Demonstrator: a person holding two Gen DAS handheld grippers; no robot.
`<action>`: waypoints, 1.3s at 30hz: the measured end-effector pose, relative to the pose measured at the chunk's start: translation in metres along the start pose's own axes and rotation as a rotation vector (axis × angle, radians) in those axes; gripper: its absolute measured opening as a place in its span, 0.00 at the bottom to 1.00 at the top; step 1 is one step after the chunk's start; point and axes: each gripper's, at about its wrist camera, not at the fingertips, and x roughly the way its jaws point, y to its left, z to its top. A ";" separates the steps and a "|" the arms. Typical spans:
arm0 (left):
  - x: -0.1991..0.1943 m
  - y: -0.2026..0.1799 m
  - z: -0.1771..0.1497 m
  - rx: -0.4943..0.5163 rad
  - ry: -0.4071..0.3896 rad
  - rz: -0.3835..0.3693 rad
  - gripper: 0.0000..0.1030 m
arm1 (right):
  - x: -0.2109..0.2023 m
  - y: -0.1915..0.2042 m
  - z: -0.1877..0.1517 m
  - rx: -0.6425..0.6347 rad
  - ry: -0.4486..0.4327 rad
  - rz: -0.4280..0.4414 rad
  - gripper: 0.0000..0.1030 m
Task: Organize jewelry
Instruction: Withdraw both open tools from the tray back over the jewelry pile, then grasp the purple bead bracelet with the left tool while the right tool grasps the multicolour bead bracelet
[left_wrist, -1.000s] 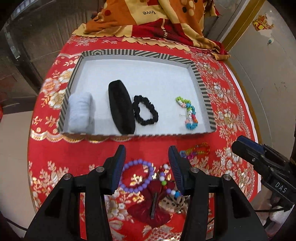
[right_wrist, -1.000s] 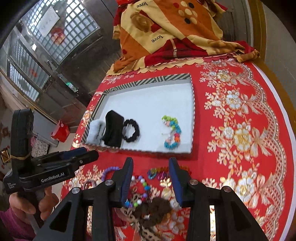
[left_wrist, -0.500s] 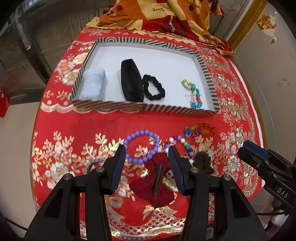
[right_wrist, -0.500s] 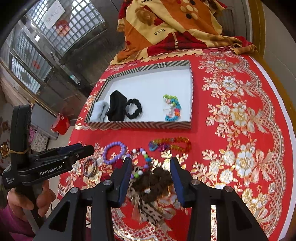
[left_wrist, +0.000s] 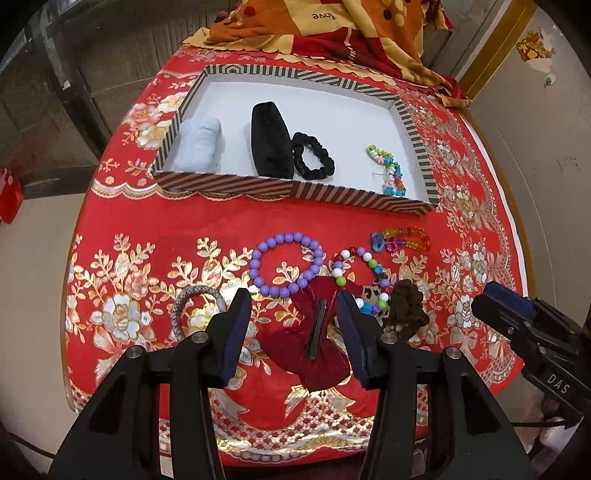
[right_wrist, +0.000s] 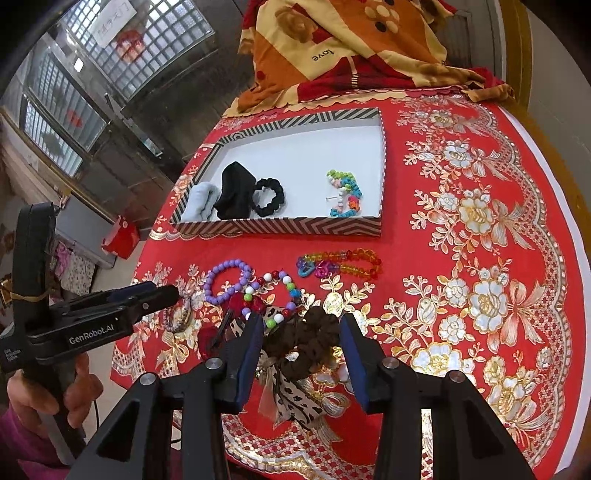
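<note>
My left gripper (left_wrist: 294, 314) hangs open over a dark red bow hair clip (left_wrist: 295, 350), which shows between its fingers. Beside the clip lie a purple bead bracelet (left_wrist: 286, 264), a mixed-colour bead bracelet (left_wrist: 360, 273), a rainbow clear-bead bracelet (left_wrist: 400, 238) and a grey braided hair tie (left_wrist: 192, 306). My right gripper (right_wrist: 301, 326) stands open above a brown scrunchie (right_wrist: 306, 339) that rests on a leopard-print bow (right_wrist: 288, 391). The striped tray (left_wrist: 295, 190) holds a pale blue scrunchie (left_wrist: 199, 146), a black pad (left_wrist: 271, 140), a black scrunchie (left_wrist: 314, 157) and a pastel bead bracelet (left_wrist: 388, 170).
A red and gold floral cloth (right_wrist: 480, 295) covers the round table, whose edge runs close below both grippers. A folded orange blanket (left_wrist: 332, 26) lies behind the tray. A person's hand (right_wrist: 55, 387) holds the left gripper's handle at the left of the right wrist view.
Both grippers have drawn back from the tray toward the near table edge. The left now frames the red bow, the right the brown scrunchie. Nothing was picked up.
</note>
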 end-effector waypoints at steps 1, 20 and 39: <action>0.000 0.001 -0.001 -0.005 0.003 -0.004 0.46 | 0.000 -0.001 0.000 -0.002 0.000 -0.004 0.40; 0.018 0.066 -0.010 -0.202 0.104 -0.040 0.46 | 0.028 -0.007 -0.001 -0.014 0.060 -0.005 0.40; 0.083 0.030 0.035 0.097 0.146 0.134 0.46 | 0.117 0.027 0.027 -0.202 0.147 -0.114 0.27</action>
